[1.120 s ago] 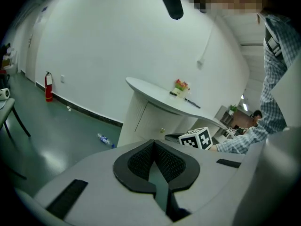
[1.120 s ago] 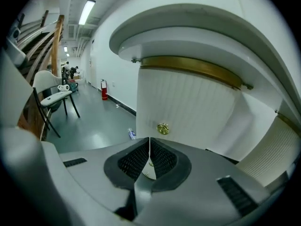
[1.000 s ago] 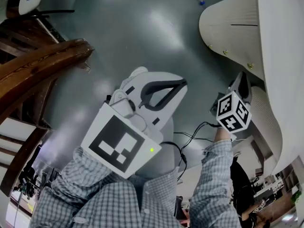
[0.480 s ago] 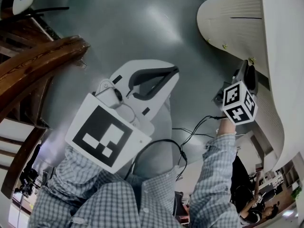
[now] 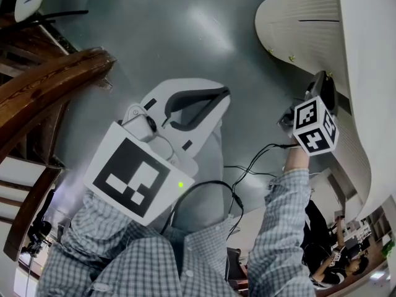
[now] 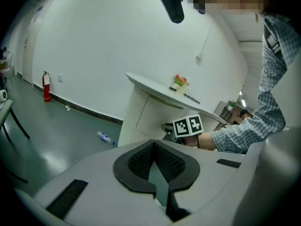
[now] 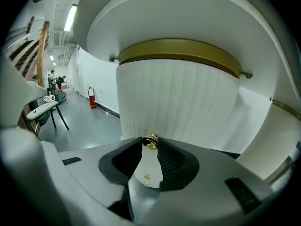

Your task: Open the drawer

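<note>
The drawer front is a white, ribbed, curved panel under a brass band, part of a round white counter. A small brass knob sticks out of it. My right gripper has that knob pinched between its jaw tips. In the head view the right gripper is pressed up to the counter, its jaws hidden behind its marker cube. My left gripper hangs over the grey floor, well away from the counter. Its tips meet with nothing between them.
A wooden stair rail curves along the left. A plastic bottle lies on the floor by the counter. A red fire extinguisher stands at the far wall. Black cables trail beside the person's checked sleeves.
My right gripper has moved up and right to the counter front, onto the knob. The left gripper has drifted a little left and turned.
</note>
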`<state>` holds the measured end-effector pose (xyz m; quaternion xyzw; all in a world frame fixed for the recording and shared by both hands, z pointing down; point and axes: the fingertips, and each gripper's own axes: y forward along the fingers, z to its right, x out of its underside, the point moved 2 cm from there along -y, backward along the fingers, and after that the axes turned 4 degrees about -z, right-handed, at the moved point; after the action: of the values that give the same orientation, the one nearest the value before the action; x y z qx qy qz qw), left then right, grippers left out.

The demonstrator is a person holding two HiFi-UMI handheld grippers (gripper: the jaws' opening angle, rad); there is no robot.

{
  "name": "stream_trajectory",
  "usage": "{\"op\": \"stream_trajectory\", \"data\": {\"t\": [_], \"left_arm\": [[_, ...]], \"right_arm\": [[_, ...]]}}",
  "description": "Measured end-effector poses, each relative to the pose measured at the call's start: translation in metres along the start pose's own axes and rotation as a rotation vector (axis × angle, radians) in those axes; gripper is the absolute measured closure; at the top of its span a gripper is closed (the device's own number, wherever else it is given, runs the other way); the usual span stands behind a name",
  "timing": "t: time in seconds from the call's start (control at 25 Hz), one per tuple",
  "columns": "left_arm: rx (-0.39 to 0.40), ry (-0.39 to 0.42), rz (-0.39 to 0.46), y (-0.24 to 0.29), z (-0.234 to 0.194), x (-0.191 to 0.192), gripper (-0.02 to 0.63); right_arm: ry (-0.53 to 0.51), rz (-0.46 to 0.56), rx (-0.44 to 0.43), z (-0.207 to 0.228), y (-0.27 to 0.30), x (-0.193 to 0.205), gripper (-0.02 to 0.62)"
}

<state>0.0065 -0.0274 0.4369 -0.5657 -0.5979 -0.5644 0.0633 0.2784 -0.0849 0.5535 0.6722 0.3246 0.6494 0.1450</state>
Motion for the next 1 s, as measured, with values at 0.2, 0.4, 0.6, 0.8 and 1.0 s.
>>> {"op": "stream_trajectory", "data": {"t": [0.2, 0.4, 0.6, 0.8, 1.0], "left_arm": [[0.011, 0.010, 0.002, 0.0007, 0.0003, -0.0019, 0.601], [0.013, 0.012, 0.007, 0.0000, -0.0010, -0.0019, 0.601], [0.022, 0.021, 0.013, 0.0004, 0.0005, -0.0055, 0.601], [0.032, 0.024, 0.013, 0.0002, 0.0013, -0.0089, 0.601], [0.043, 0.029, 0.012, 0.0006, 0.0030, -0.0095, 0.601]], "right_arm": [[-0.002, -0.009, 0.005, 0.0007, -0.0007, -0.0001, 0.497], [0.017, -0.029, 0.006, -0.0021, 0.0001, 0.0015, 0.497], [0.016, -0.032, 0.028, -0.0038, 0.0008, 0.0025, 0.497], [0.011, -0.033, 0.037, -0.0052, 0.0025, 0.0015, 0.497], [0.013, -0.035, 0.055, -0.0046, 0.0021, 0.0011, 0.497]]}}
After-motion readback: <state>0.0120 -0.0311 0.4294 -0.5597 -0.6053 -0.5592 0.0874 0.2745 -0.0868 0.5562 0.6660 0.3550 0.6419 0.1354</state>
